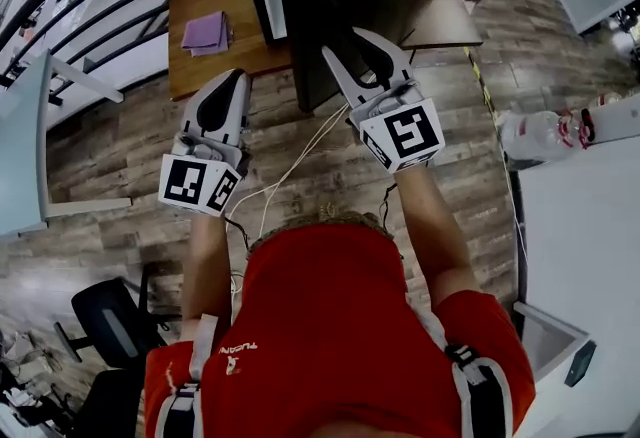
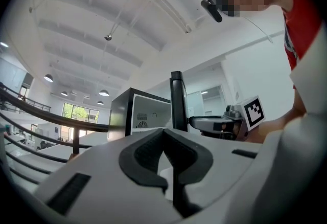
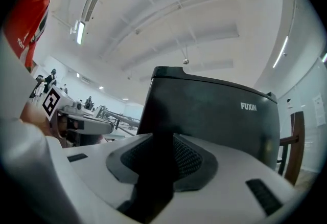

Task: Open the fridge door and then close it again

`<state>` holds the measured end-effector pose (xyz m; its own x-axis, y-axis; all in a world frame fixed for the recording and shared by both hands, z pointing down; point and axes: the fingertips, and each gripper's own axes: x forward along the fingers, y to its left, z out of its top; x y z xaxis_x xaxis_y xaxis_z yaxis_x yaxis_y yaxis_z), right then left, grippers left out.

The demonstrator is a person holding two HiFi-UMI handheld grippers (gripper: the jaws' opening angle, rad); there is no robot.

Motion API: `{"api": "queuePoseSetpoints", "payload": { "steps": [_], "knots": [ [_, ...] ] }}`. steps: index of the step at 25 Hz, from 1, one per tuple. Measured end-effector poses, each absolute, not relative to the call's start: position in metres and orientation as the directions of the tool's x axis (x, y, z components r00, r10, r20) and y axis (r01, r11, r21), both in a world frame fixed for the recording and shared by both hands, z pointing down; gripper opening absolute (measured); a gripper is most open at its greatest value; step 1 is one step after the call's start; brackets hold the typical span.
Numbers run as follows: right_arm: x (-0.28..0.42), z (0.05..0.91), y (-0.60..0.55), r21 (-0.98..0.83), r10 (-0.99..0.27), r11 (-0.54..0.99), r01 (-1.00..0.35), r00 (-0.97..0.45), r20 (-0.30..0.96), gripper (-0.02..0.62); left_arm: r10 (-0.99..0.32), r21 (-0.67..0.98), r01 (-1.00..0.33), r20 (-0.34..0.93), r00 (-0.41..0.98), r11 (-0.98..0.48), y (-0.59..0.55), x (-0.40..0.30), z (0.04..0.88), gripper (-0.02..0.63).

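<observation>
Head view: steeply down onto left gripper (image 1: pixel 238 78), right gripper (image 1: pixel 346 42). Gripper views: along their jaws, close, sharing the fridge door (image 3: pixel 219 120).

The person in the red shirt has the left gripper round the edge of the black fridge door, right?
No: the right gripper is round the edge of the black fridge door, as the right gripper view shows. The left gripper is shut and empty.
</observation>
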<state>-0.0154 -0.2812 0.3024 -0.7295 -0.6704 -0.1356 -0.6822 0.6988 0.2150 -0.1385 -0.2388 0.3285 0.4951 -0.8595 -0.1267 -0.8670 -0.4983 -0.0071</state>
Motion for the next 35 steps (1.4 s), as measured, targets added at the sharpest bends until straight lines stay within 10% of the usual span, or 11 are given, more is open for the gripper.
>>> {"api": "queuePoseSetpoints", "payload": {
  "steps": [35],
  "knots": [
    [-0.065,0.319,-0.434,0.111,-0.746,0.654,-0.748,-0.662,-0.073,0.026,-0.875,0.004,-0.88,-0.114,0.471,-0.475,-0.317,-0.175,0.324,0.009]
  ]
}}
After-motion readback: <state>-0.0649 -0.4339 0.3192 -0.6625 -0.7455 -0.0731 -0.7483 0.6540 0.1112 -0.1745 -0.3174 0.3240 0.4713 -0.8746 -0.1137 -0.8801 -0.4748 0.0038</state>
